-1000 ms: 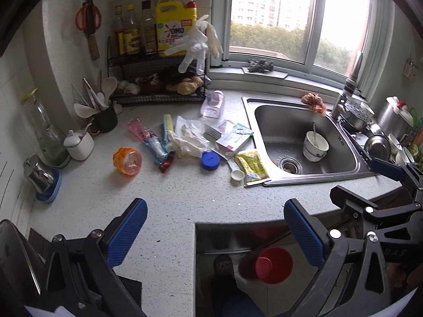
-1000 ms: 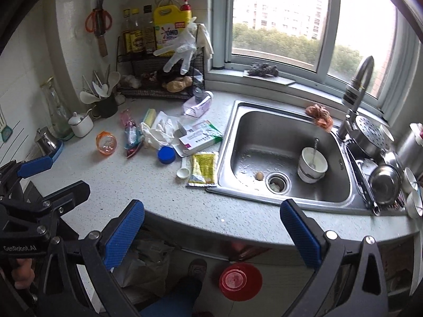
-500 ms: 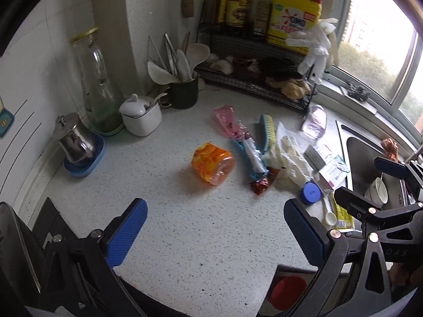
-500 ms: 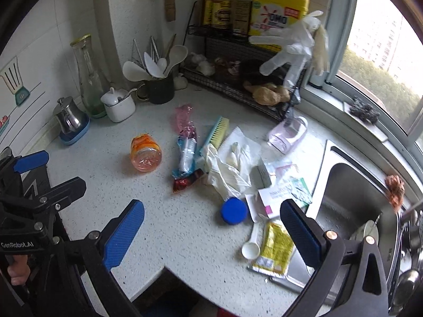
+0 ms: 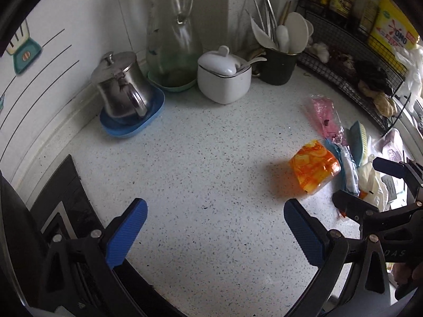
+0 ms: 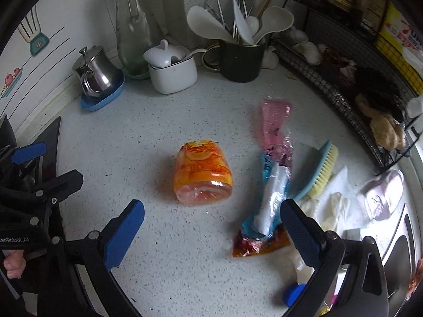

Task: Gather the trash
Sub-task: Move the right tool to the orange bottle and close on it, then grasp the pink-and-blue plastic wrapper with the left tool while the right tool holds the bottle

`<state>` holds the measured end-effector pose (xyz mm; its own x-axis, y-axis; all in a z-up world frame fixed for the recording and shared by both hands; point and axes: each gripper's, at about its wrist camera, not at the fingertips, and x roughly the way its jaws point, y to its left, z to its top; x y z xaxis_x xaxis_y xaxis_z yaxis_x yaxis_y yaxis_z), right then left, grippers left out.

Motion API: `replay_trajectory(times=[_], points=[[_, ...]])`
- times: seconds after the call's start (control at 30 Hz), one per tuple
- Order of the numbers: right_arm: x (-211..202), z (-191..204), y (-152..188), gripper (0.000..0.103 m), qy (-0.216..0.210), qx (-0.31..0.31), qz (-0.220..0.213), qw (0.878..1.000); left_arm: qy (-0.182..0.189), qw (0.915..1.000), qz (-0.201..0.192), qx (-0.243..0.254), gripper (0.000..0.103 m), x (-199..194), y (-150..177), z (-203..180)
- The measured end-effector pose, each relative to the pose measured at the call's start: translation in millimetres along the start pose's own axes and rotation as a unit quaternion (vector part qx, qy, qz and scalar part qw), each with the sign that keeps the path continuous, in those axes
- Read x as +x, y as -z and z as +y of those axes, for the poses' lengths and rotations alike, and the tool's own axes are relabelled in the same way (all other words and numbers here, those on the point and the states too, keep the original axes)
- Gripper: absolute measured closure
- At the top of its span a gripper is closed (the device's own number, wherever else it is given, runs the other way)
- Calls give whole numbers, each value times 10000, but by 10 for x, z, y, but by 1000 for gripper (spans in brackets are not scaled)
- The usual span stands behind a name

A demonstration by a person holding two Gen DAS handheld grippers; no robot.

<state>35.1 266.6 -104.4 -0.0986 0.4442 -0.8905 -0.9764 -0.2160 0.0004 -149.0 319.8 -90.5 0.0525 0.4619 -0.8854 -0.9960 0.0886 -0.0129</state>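
An orange plastic jar [image 6: 202,173] lies on its side on the speckled counter, just ahead of my open, empty right gripper [image 6: 211,233]; it also shows in the left wrist view [image 5: 313,166]. To its right lie a pink wrapper [image 6: 275,124], a blue-and-white wrapper [image 6: 269,198] and a red-orange wrapper [image 6: 260,244]. My left gripper [image 5: 215,233] is open and empty over bare counter, with the jar ahead to its right. The right gripper [image 5: 370,198] shows at the right edge of the left wrist view.
A steel pot [image 5: 123,89] on a blue dish, a glass carafe [image 5: 171,31], a white lidded bowl [image 5: 224,76] and a dark utensil cup [image 6: 242,59] line the back wall. A wire rack [image 6: 357,66] stands at right. A scrub brush [image 6: 318,174], white gloves [image 6: 335,208] and a blue cap [image 6: 292,294] lie nearby.
Both grippers have swung left and moved down close to the counter. The sink has left both views, and the orange jar and wrappers loom much larger. Both stay open.
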Motion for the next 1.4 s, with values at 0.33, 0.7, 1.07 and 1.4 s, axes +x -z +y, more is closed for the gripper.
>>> replay_trajectory(times=[0.33, 0.7, 1.07, 1.4], points=[[532, 46, -227, 11, -208, -631, 425, 9969, -453, 9979, 288, -351, 0, 331, -33, 150], [364, -225, -98, 38, -318, -316, 291, 9986, -196, 9992, 239, -257, 0, 301, -121, -24], [-611, -1169, 64, 38, 637, 867, -449, 9932, 883, 9929, -75, 789, 0, 176, -610, -939], [-644, -1697, 185, 38, 1368, 1952, -188, 9710, 1676, 9743, 653, 1357, 0, 666, -829, -1884]])
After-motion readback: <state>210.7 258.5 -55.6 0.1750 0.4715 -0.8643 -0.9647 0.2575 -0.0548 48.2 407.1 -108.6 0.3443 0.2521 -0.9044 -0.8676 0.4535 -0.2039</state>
